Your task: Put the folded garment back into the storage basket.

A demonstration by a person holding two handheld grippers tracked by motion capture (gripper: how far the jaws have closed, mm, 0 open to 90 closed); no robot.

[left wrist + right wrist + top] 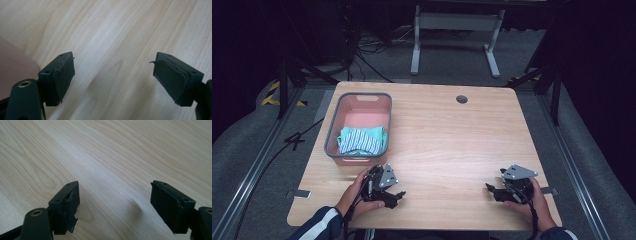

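Observation:
A pink basket (pixel 334 131) with a grey rim stands at the left of the wooden table (pixel 447 140). Folded cloth (pixel 361 140), teal with white stripes, lies in its near half. My left gripper (pixel 398 196) rests low over the table just in front of the basket, jaws wide apart and nothing between them. In the left gripper view its pads (pixel 63 77) frame bare wood, with the basket's pink wall (pixel 12 67) at the left edge. My right gripper (pixel 490 189) sits near the front right of the table, open and empty, its pads (pixel 70 205) above bare wood.
A round cable hole (pixel 461 99) lies near the table's far edge. Beyond the table stand a white desk frame (pixel 454 35) and cables on a grey floor. A person's hands and striped sleeves come in at the table's front edge.

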